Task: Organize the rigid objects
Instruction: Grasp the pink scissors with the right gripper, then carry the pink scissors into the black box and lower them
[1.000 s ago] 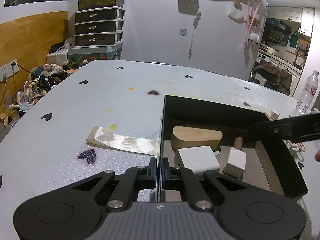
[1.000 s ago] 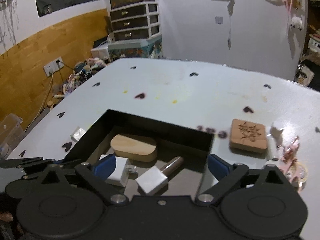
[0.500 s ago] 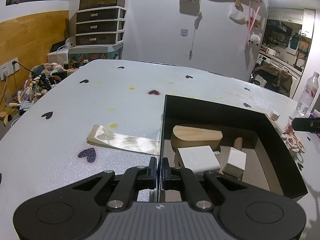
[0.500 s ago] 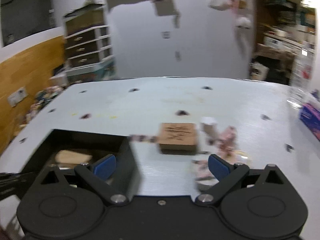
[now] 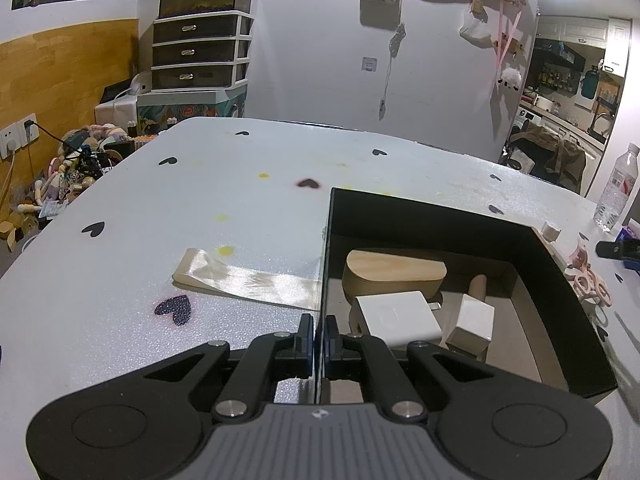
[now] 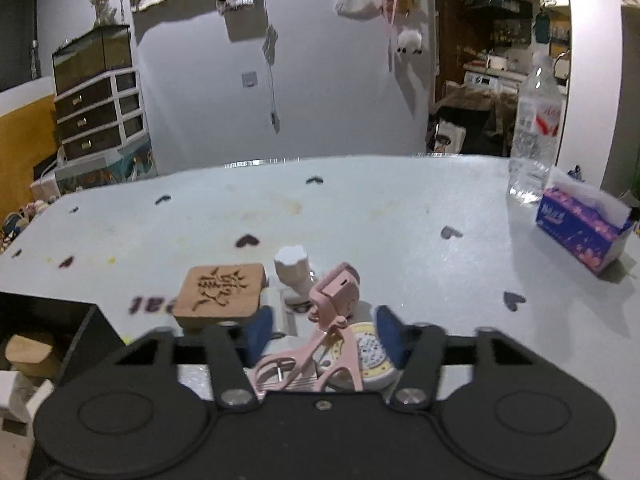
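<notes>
Left tongs (image 5: 319,340) pinch the near wall of the black open box (image 5: 568,288), steadying it. Right tongs (image 6: 322,330) are closing around the pink plastic eyelash curler (image 6: 320,344) on the white tabletop (image 6: 360,216), pads not yet touching. Centre on the handle; avoid the round tape roll (image 6: 370,354) underneath.

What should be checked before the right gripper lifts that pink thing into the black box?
1. Left gripper clamped on the black box wall: ok.
2. Pink eyelash curler between the right gripper blue pads: ok.
3. Pads pressing the curler: not ok, jaws closing.
4. Round tin beside the curler clear of the grip: cannot tell.
5. Free floor space in the box: ok, right of the white cube.
6. Wooden stamp block outside the pads: ok.
</notes>
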{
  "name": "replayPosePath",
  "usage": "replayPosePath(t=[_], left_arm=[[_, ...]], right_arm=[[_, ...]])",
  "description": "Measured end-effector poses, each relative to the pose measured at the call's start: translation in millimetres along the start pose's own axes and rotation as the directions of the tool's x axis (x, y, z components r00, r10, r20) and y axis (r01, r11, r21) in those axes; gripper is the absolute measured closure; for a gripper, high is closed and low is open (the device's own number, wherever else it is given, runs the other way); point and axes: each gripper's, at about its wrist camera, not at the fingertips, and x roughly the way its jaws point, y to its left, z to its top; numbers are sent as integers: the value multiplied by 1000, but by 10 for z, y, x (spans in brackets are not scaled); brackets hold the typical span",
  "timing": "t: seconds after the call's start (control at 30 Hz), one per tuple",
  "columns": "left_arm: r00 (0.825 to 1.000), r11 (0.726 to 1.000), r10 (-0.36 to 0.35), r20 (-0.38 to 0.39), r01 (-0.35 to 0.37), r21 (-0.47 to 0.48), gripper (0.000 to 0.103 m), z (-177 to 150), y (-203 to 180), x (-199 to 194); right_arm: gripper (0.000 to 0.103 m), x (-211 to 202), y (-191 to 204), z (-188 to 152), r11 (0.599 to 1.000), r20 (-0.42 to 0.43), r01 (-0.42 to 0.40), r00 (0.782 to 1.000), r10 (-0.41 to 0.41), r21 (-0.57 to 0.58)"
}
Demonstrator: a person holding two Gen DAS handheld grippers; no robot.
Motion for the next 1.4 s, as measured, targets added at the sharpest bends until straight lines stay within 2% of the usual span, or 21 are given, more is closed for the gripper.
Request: replayPosePath(t=[0.17,0.23,0.37,0.63,0.8,0.9,1.0,1.1,1.2,1.27,1.4], left_arm=[[1000,1000,1,-1,-1,1,99,-5,-4,4],[1000,1000,1,-2,-1,2,99,-14,-5,10],[1000,1000,0,-3,0,0,99,-19,-8,16],[1000,1000,1,-4,-1,0,98,-15,-20,27],[1000,1000,0,-3,0,-2,99,-14,-20,27],[1000,1000,1,-3,-1,-4,98,-13,-23,32],[1000,1000,0,-4,0,-7,98,-14,-27,38],[1000,1000,0,-4,0,-7,98,-5,-28,39],[1000,1000,0,-4,0,-7,98,-4,-28,39],[1000,1000,0,-4,0,-7,98,-4,-28,39],[1000,1000,-1,-4,0,-7,98,-3,-28,40]], right_arm=[[58,276,45,-45,999,-41,22,999,-24,-42],[59,333,60,-46,998,-28,24,999,-25,-64],[72,462,67,-24,995,-29,48,998,-50,-88],[73,373,65,-17,993,-10,63,998,-64,-97],[73,8,82,123,998,66,0,998,4,-69],[73,-286,181,229,992,120,-94,987,103,-79],[73,-535,336,295,962,138,-246,955,261,-118],[73,-718,570,308,895,121,-396,897,425,-208],[73,-804,865,260,801,52,-519,829,556,-298],[73,-806,1060,224,759,-4,-563,804,595,-326],[73,-712,1363,101,703,-124,-630,767,629,-332]])
